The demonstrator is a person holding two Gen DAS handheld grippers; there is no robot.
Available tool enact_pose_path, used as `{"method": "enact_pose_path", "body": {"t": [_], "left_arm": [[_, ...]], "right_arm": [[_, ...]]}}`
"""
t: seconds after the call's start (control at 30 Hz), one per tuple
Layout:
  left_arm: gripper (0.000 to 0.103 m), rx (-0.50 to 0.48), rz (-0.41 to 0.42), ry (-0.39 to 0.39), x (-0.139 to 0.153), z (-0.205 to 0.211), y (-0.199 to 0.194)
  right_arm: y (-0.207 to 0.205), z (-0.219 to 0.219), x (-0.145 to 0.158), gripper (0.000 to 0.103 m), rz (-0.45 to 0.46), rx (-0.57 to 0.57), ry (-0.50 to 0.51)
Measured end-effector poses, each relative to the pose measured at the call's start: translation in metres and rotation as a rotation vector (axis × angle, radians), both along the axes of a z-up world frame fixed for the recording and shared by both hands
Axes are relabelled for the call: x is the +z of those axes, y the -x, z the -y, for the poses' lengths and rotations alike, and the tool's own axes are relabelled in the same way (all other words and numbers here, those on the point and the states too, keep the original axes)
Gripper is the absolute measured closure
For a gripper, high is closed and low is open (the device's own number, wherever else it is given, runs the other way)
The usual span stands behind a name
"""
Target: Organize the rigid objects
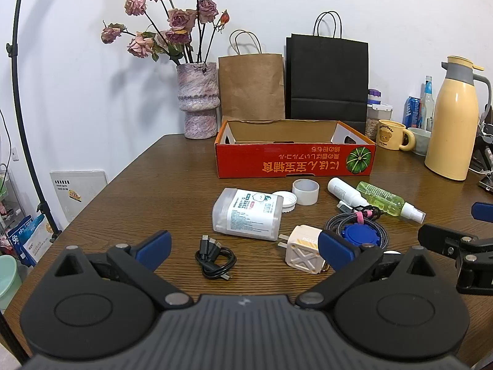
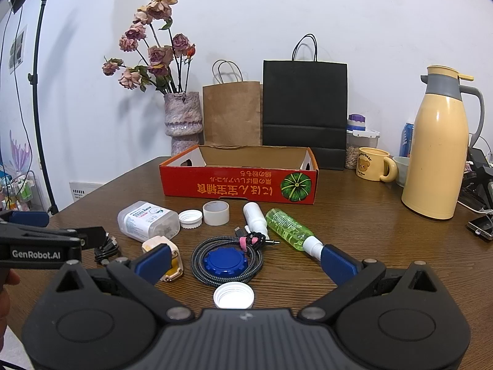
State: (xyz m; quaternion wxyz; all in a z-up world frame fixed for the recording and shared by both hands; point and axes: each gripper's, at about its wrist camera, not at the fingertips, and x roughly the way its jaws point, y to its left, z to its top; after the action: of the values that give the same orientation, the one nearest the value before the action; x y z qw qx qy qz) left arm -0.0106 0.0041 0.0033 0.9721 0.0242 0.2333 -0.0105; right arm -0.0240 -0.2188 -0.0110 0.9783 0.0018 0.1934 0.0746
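Note:
An open red cardboard box point(image 1: 295, 162) point(image 2: 238, 185) stands at the middle back of the wooden table. In front of it lie a clear plastic container point(image 1: 248, 214) point(image 2: 148, 222), a white tape ring point(image 1: 305, 191) point(image 2: 216, 212), a white bottle point(image 1: 345, 191) point(image 2: 254, 217), a green spray bottle point(image 1: 386, 200) point(image 2: 289, 228), a cream charger point(image 1: 303, 254) point(image 2: 166, 246), a blue disc inside a coiled braided cable point(image 1: 359, 234) point(image 2: 226, 260), a black cable point(image 1: 215, 259) and white caps point(image 2: 234, 296) point(image 1: 285, 202). My left gripper point(image 1: 245, 249) is open above the black cable. My right gripper point(image 2: 245, 260) is open around the blue disc area.
A vase of dried roses point(image 1: 198, 101), a brown paper bag point(image 1: 251, 86) and a black bag point(image 1: 326, 77) stand behind the box. A cream thermos point(image 2: 437, 148), bear mug point(image 2: 372, 163), jars and a can stand at the right. The table edge runs along the left.

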Motion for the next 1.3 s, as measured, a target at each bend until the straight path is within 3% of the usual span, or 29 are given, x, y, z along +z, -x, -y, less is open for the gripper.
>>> {"method": "enact_pose_path", "body": {"t": [1.3], "left_arm": [[0.000, -0.004, 0.000, 0.000, 0.0019, 0.0029, 0.0039]], "right_arm": [[0.0021, -0.0046, 0.0031, 0.000, -0.001, 0.001, 0.006]]}}
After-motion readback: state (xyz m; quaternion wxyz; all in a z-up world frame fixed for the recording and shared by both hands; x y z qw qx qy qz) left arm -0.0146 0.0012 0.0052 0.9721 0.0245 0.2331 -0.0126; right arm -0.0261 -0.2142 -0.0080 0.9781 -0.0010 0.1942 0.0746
